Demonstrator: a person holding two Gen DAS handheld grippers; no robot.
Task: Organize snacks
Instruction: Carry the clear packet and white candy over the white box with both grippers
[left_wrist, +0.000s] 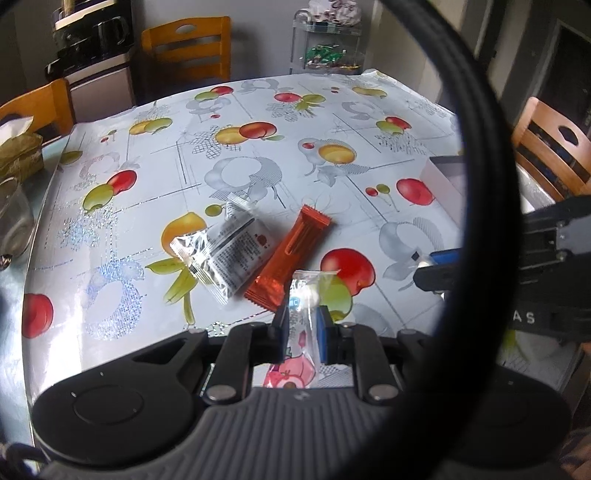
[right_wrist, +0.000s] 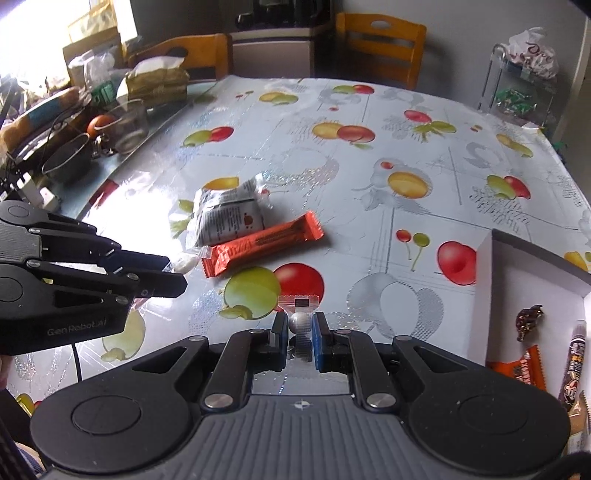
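Observation:
My left gripper (left_wrist: 302, 320) is shut on a clear candy packet (left_wrist: 301, 325) with a white sweet and pink print, held just above the table. My right gripper (right_wrist: 300, 325) is shut on a small clear wrapped candy (right_wrist: 301, 317). An orange snack bar (left_wrist: 290, 254) (right_wrist: 258, 245) and a silver packet (left_wrist: 225, 249) (right_wrist: 225, 214) lie side by side on the fruit-print tablecloth (left_wrist: 258, 155). A white box (right_wrist: 491, 295) at the right holds several snacks, among them an orange bar (right_wrist: 524, 369). The left gripper also shows in the right wrist view (right_wrist: 162, 275), left of the orange bar.
Wooden chairs (left_wrist: 188, 48) (right_wrist: 380, 44) stand around the table. Bowls, a glass cup (right_wrist: 129, 125) and a tissue pack (right_wrist: 155, 85) crowd the table's far left. A wire rack (left_wrist: 328, 40) with bags stands behind the table. A black cable loop (left_wrist: 484, 184) crosses the left wrist view.

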